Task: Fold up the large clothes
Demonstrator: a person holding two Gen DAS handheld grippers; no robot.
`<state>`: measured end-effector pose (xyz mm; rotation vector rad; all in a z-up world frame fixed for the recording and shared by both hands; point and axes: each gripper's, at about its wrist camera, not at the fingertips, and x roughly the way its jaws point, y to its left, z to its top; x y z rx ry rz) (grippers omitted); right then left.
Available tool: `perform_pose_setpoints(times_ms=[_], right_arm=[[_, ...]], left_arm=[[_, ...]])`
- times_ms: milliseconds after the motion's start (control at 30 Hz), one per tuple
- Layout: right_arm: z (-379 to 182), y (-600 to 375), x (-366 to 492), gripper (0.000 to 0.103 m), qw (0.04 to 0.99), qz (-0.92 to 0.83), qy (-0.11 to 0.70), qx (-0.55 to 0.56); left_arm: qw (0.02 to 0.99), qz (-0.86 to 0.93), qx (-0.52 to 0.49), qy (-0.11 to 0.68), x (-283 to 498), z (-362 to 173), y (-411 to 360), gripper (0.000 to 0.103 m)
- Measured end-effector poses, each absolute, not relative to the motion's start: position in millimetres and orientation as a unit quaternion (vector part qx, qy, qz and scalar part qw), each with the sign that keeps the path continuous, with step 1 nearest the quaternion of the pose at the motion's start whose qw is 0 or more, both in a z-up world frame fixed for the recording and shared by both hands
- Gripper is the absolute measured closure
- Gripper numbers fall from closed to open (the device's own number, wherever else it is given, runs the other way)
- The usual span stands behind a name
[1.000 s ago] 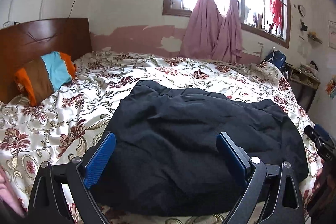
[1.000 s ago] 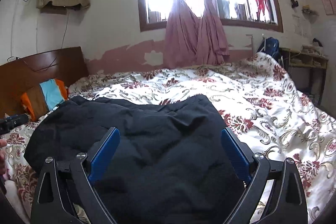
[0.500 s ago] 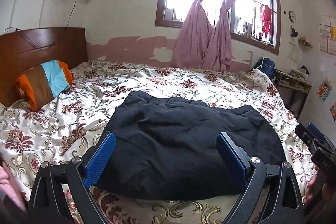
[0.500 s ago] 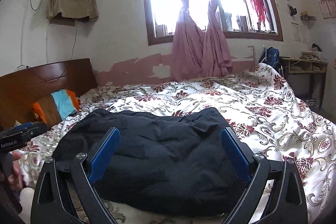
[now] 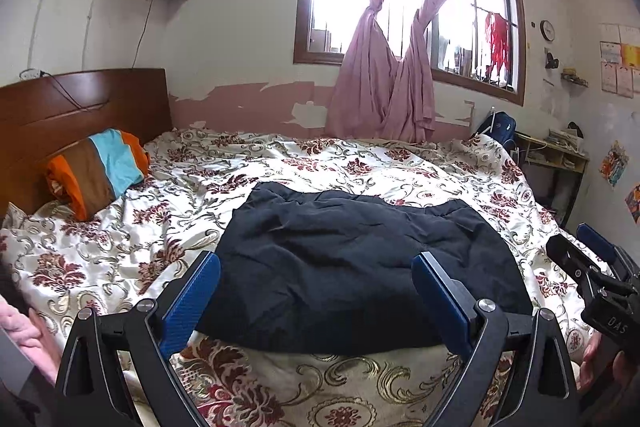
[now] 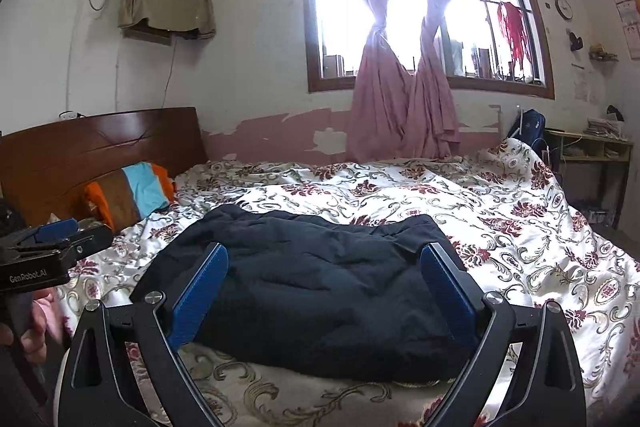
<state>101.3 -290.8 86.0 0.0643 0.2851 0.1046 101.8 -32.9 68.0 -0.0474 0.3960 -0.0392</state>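
A dark navy garment (image 5: 360, 267) lies folded into a thick rectangle on the floral bedspread (image 5: 200, 187); it also shows in the right wrist view (image 6: 320, 283). My left gripper (image 5: 316, 291) is open and empty, held back above the near edge of the garment without touching it. My right gripper (image 6: 324, 287) is open and empty, also back from the garment's near edge. The right gripper shows at the right edge of the left wrist view (image 5: 592, 267), and the left gripper at the left edge of the right wrist view (image 6: 52, 239).
A striped orange, brown and blue pillow (image 5: 100, 167) leans on the wooden headboard (image 5: 80, 103) at the left. Pink tied curtains (image 5: 384, 79) hang at the window behind the bed. A small desk (image 5: 556, 155) stands at the far right.
Both grippers have pulled back and up from the garment, so more bedspread shows in front of it. The garment lies still. Both stay open.
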Motion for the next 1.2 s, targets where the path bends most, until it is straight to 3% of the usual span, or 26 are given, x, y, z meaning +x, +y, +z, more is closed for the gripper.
perform_pose_setpoints(times_ms=[1200], right_arm=[[63,-285,29,0.007,0.978,0.060,0.199,0.028]], left_arm=[[0.975,0.013,-0.017,0.222,17,35,-19,0.005]])
